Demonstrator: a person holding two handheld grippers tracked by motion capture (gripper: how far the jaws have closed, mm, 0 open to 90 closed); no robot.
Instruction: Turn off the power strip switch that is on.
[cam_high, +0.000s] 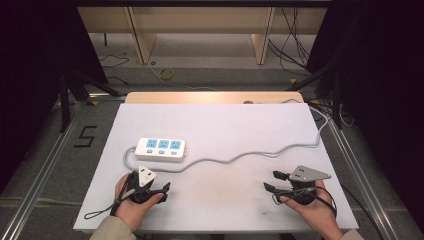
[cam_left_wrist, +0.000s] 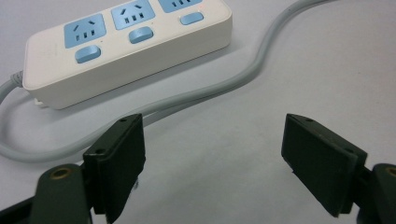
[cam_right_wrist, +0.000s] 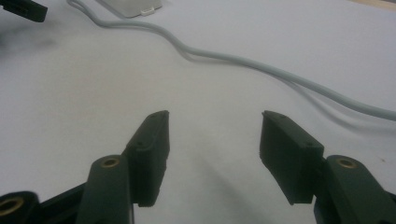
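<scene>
Claws (cam_high: 161, 189) (cam_high: 270, 181) wide open, holding nothing

A lab-style recording bay: a white surface (cam_high: 220, 130) stood inside a metal frame (cam_high: 45, 165), black curtains (cam_high: 35, 60) flanked it, and loose cables (cam_high: 295, 50) crossed the floor (cam_high: 210, 75).

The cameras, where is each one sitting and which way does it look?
High view: sits above the person's side, looks forward and down on the table; both hands show, with the left gripper and right gripper.
Left gripper view: rides on the left gripper, looks past its open jaws at the power strip and its grey cord.
Right gripper view: rides on the right gripper, looks past its open jaws over the table toward the cord.
Shared: all show the power strip and cord.
</scene>
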